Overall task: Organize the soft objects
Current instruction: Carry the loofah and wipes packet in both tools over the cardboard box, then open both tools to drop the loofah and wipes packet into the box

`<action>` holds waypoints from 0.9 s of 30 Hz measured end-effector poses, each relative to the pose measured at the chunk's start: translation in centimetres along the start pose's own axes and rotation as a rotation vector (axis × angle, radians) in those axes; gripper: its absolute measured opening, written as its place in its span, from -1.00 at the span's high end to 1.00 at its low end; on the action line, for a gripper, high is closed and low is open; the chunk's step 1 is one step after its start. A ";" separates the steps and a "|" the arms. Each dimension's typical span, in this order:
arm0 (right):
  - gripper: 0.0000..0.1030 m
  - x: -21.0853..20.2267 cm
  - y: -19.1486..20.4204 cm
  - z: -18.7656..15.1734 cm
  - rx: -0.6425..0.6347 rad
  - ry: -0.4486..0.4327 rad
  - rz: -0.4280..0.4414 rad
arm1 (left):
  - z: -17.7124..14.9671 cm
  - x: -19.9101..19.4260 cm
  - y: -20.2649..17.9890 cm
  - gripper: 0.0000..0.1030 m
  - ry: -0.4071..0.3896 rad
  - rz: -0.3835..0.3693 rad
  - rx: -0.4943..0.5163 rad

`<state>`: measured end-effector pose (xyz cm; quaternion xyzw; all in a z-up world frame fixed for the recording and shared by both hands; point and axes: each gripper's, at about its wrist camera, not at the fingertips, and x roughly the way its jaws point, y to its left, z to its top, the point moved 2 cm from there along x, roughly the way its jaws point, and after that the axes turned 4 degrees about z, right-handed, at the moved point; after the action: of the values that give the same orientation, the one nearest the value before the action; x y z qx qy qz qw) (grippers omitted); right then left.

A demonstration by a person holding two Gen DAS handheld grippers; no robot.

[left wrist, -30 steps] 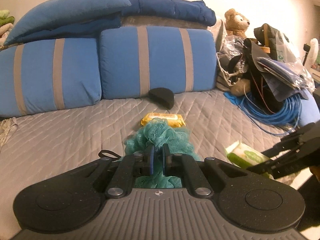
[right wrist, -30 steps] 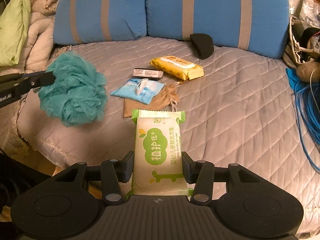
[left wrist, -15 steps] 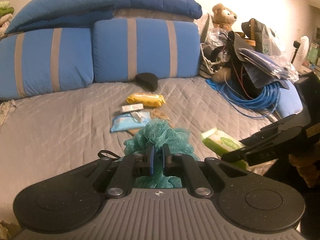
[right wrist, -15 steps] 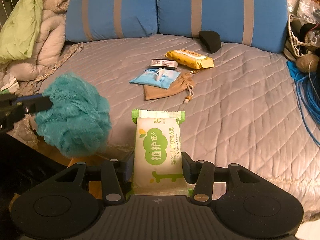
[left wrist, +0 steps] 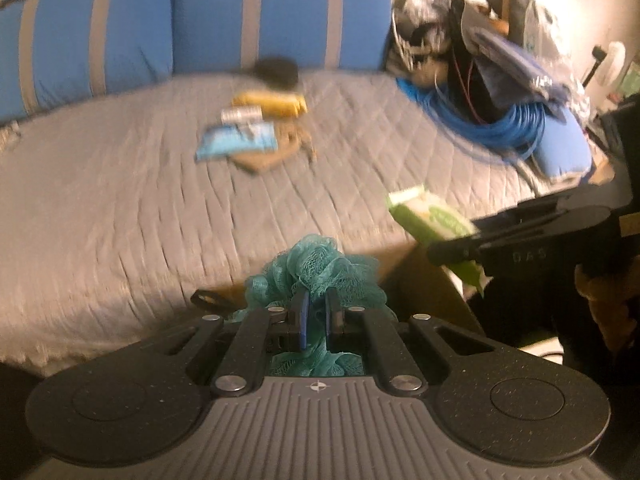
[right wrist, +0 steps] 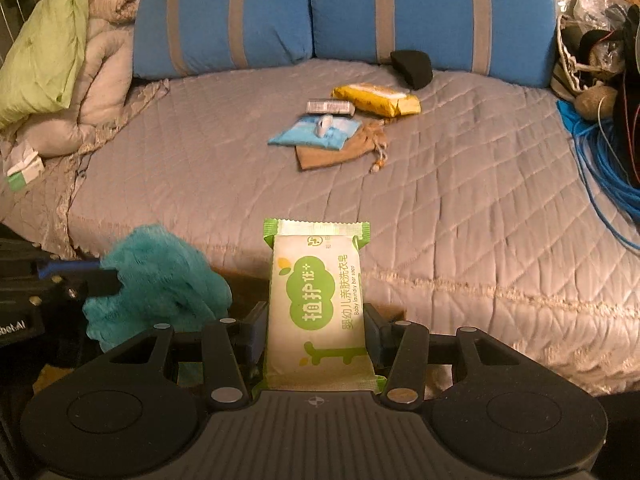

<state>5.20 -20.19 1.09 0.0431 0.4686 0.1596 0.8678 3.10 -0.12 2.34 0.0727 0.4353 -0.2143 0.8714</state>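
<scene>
My left gripper (left wrist: 315,304) is shut on a teal mesh bath pouf (left wrist: 316,268), held beyond the front edge of the bed; the pouf also shows at lower left in the right wrist view (right wrist: 160,280). My right gripper (right wrist: 316,320) is shut on a green and white soap packet (right wrist: 316,300), also off the bed's front edge; the packet shows in the left wrist view (left wrist: 432,220). On the grey quilt (right wrist: 440,184) lie a yellow wipes pack (right wrist: 378,100), a blue pack (right wrist: 312,134), a brown drawstring pouch (right wrist: 340,150) and a small silver packet (right wrist: 330,107).
Blue striped cushions (right wrist: 340,16) line the back of the bed. A black pad (right wrist: 412,68) lies by them. Rumpled bedding (right wrist: 60,60) is at the left. Blue cable coils (right wrist: 600,160) and a pile of bags (left wrist: 500,48) are at the right.
Both grippers have drawn back from the bed and lowered, each keeping its object. The bed items look farther away. The left wrist view is blurred by motion.
</scene>
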 end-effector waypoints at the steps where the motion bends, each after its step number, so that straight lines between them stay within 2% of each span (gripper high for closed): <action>1: 0.01 0.1 0.2 -0.3 -0.004 0.014 0.002 | -0.2 0.3 -0.1 0.84 0.024 0.003 0.005; 3: 0.01 0.4 0.6 -0.7 -0.011 0.042 0.005 | -0.5 0.9 -0.4 0.79 0.076 0.006 0.010; 5: 0.01 0.6 1.0 -1.0 -0.023 0.060 0.005 | -0.7 1.2 -0.5 0.77 0.092 0.017 0.022; 6: 0.01 0.7 1.1 -1.1 -0.029 0.066 0.004 | -0.7 1.2 -0.5 0.70 0.094 0.018 0.026; 7: 0.01 0.8 1.2 -1.2 -0.032 0.071 0.003 | -0.6 1.3 -0.5 0.58 0.096 0.021 0.025; 9: 0.01 0.9 1.1 -1.2 -0.028 0.076 -0.001 | -0.5 1.3 -0.1 0.05 0.094 0.028 0.009; 10: 0.01 0.9 1.0 -1.2 -0.025 0.078 -0.002 | -0.5 1.3 0.0 -0.01 0.092 0.036 0.000; 12: 0.01 1.1 1.0 -1.2 -0.022 0.086 -0.005 | -0.4 1.3 0.2 -0.08 0.098 0.048 -0.019; 17: 0.01 1.6 1.3 -1.3 -0.045 0.115 -0.001 | -0.6 2.0 0.6 -0.08 0.141 0.081 -0.039; 21: 0.00 1.7 1.4 -1.4 -0.051 0.131 0.011 | -0.6 1.9 0.6 -0.08 0.145 0.082 -0.036; 22: -0.03 1.8 1.6 -1.4 -0.054 0.139 0.032 | -0.6 1.9 0.6 -0.08 0.146 0.083 -0.035; 24: -0.38 1.7 1.9 -1.4 -0.067 0.138 0.056 | -0.6 2.0 0.6 -0.08 0.149 0.084 -0.034; 25: -0.62 1.7 2.1 -1.4 -0.079 0.133 0.057 | -0.7 2.0 0.6 -0.08 0.149 0.085 -0.033; 27: -0.73 1.6 2.4 -1.3 -0.088 0.130 0.051 | -0.7 2.1 0.6 -0.08 0.153 0.087 -0.030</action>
<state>4.40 -17.53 -0.37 0.0064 0.5150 0.2047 0.8324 3.92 -0.04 0.25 0.0947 0.5000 -0.1634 0.8452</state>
